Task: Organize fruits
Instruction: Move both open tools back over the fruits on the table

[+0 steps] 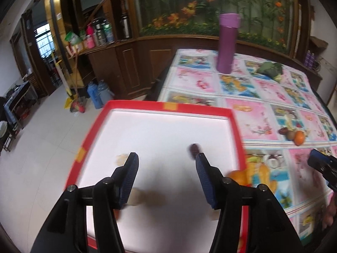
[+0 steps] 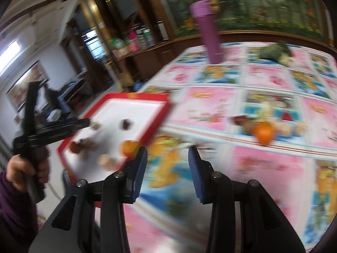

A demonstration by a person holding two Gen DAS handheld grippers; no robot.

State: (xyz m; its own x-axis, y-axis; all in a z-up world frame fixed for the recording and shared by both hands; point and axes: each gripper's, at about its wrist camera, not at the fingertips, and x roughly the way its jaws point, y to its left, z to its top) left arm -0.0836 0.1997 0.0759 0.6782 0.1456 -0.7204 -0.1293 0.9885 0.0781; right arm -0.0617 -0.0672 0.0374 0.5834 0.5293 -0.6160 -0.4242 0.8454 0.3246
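Note:
A white tray with a red rim [image 1: 168, 106] sits at the table's left corner. In it lie a dark red fruit [image 1: 194, 148], a pale one [image 1: 121, 159] and an orange [image 1: 237, 177] against the right wall. My left gripper [image 1: 166, 158] hangs open over the tray, nothing between its fingers. My right gripper [image 2: 168, 150] is open and empty above the patterned cloth, just right of the tray [image 2: 147, 97]. Farther right on the cloth lies a small heap of fruit with an orange [image 2: 263, 135] in front. The right wrist view is blurred.
A purple bottle [image 1: 227, 44] stands at the back of the table, a green vegetable [image 1: 270, 69] to its right. The table's edge runs close behind and left of the tray, with tiled floor and blue flasks [image 1: 98, 94] below. A hand [image 2: 27, 168] holds the left gripper.

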